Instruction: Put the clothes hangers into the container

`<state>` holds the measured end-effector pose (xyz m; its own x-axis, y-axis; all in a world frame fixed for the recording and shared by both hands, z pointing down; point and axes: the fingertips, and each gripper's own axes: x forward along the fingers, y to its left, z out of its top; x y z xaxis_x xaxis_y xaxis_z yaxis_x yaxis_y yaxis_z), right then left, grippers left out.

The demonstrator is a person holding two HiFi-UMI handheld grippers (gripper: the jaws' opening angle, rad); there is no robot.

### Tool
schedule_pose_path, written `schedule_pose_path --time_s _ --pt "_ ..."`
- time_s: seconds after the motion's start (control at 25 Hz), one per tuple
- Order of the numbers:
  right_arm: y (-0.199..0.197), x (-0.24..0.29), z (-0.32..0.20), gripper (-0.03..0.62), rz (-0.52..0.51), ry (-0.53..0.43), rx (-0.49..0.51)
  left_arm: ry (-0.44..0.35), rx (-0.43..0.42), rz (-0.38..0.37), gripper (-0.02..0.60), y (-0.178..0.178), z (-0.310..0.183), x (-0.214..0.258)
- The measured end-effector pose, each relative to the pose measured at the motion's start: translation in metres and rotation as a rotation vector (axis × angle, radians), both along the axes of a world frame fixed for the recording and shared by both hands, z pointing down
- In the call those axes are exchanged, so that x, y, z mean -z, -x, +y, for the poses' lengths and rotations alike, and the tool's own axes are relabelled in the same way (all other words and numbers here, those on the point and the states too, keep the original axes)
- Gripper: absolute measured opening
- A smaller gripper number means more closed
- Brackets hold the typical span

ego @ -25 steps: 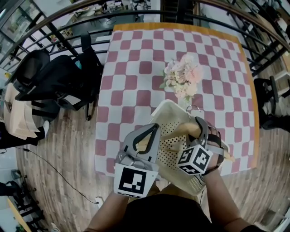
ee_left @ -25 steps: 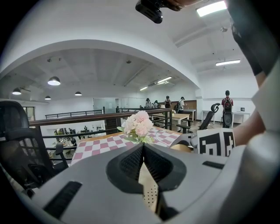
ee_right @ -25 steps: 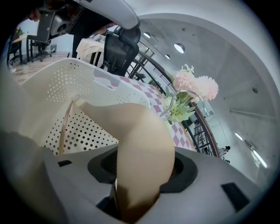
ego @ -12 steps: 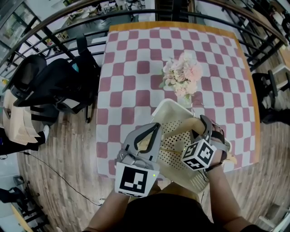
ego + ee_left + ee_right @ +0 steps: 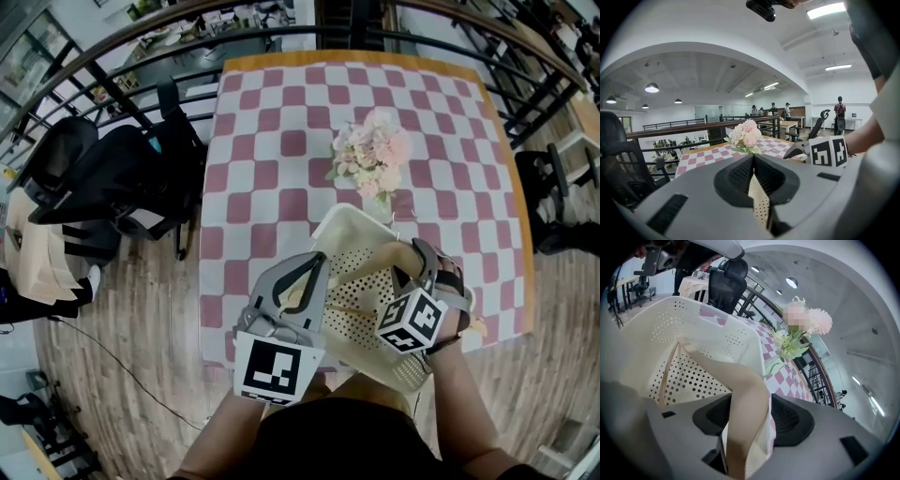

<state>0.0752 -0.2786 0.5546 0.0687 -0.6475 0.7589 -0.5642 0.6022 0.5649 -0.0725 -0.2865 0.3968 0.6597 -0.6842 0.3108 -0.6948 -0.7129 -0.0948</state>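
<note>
Gripping container [image 5: 349,225] rim: left tongs [image 5: 753,157] | right tongs [image 5: 751,401] just opening wide, hanger [image 5: 743,376] loose between

Open-plan office mezz., swivel chairs [image 5: 103,178], railing [image 5: 684,129], desks [image 5: 790,125], strip lights [image 5: 825,9]

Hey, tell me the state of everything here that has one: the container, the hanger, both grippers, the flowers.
container: open-topped, not empty.
hanger: resting in the container, not gripped.
right gripper: jaws have just been opening, now apart around the hanger.
left gripper: jaws shut.
flowers: upright.
</note>
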Motion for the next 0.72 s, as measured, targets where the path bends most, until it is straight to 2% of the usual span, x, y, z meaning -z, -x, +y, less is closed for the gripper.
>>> schedule_pose_path --time_s 0.24,0.44,0.72 --pt "-0.006 0.009 0.01 0.235 -0.001 -0.005 -0.016 -0.009 0.001 -0.008 0.009 -0.002 0.004 0.009" --pt "-0.005 0.021 0.023 0.235 -0.055 -0.022 -0.039 -0.01 -0.021 -0.021 0.009 -0.01 0.013 0.015" --pt "0.0 0.047 0.038 0.235 -0.241 -0.067 -0.1 0.014 -0.054 -0.045 0.01 -0.021 0.025 0.019"
